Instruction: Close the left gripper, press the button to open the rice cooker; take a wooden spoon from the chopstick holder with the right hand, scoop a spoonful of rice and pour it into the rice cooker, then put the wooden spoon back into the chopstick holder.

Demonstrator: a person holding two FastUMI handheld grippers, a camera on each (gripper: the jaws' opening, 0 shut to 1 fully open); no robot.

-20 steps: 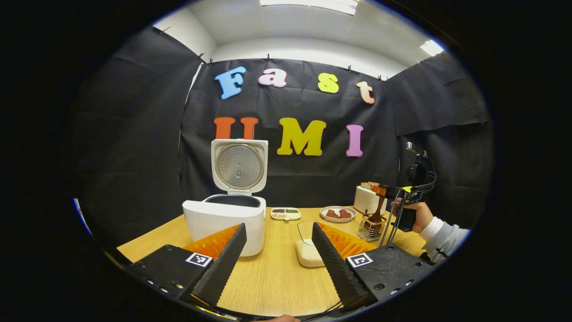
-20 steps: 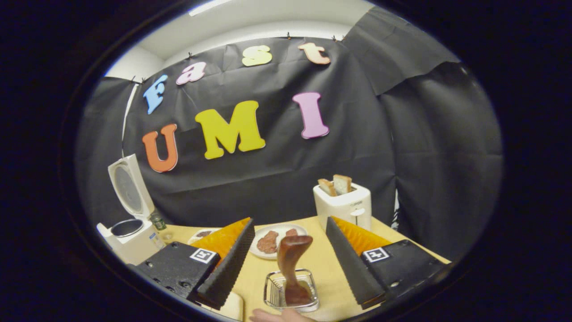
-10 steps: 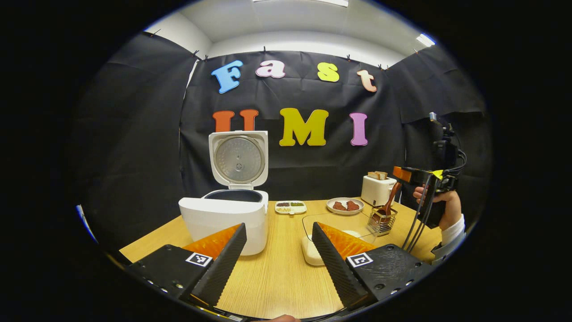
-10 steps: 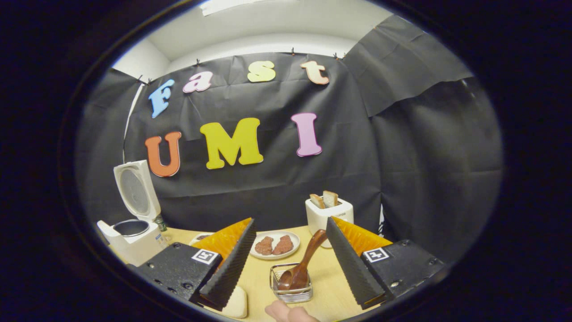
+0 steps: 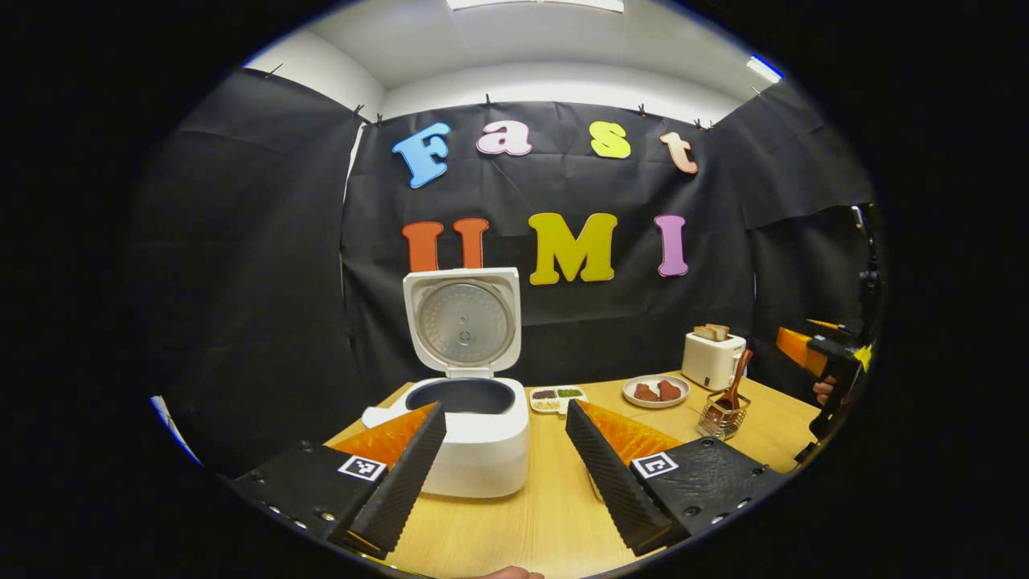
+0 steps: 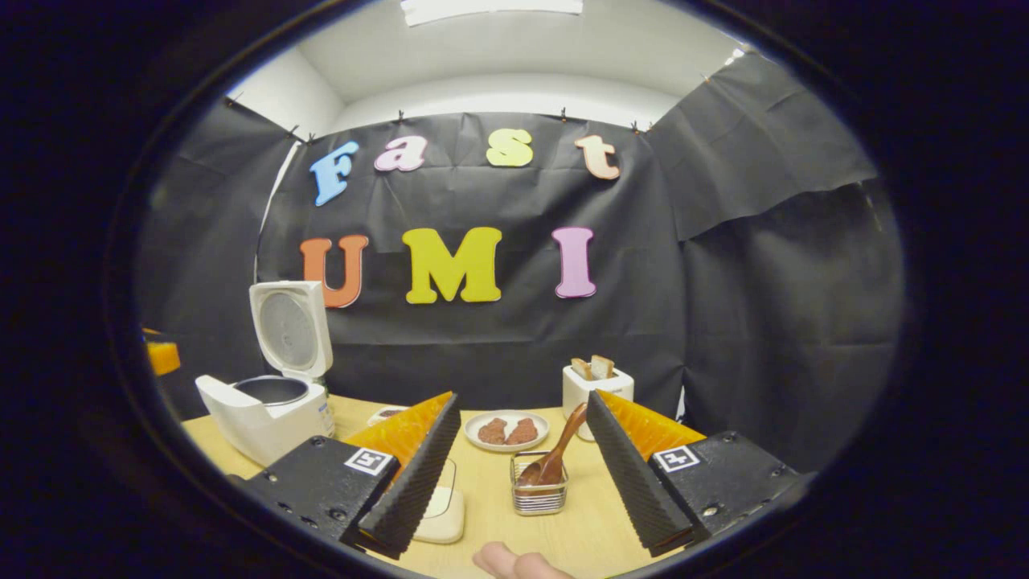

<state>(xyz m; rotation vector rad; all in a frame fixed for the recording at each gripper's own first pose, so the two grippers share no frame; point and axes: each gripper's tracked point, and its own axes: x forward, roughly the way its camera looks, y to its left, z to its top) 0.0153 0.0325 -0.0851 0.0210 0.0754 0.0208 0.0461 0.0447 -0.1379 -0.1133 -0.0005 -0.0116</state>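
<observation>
White cooker [image 5: 470, 434] sits on the wood-grain table [image 5: 555, 515], lid up showing a round metal plate, dark pot contents hidden. Wooden spoon [image 6: 555, 458] leans bowl-down in the wire holder [image 6: 539, 494], beside plate [image 6: 506, 430] with two brown pieces and toaster [image 6: 596, 386] with bread. Left tool [image 5: 502, 470] and right tool [image 6: 518, 474] both gape wide, empty; rice box [image 6: 442, 507] partly cut off by the right tool's finger.

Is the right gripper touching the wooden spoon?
Apart. In the right gripper view the wooden spoon leans in the chopstick holder, beyond the open right gripper.
</observation>
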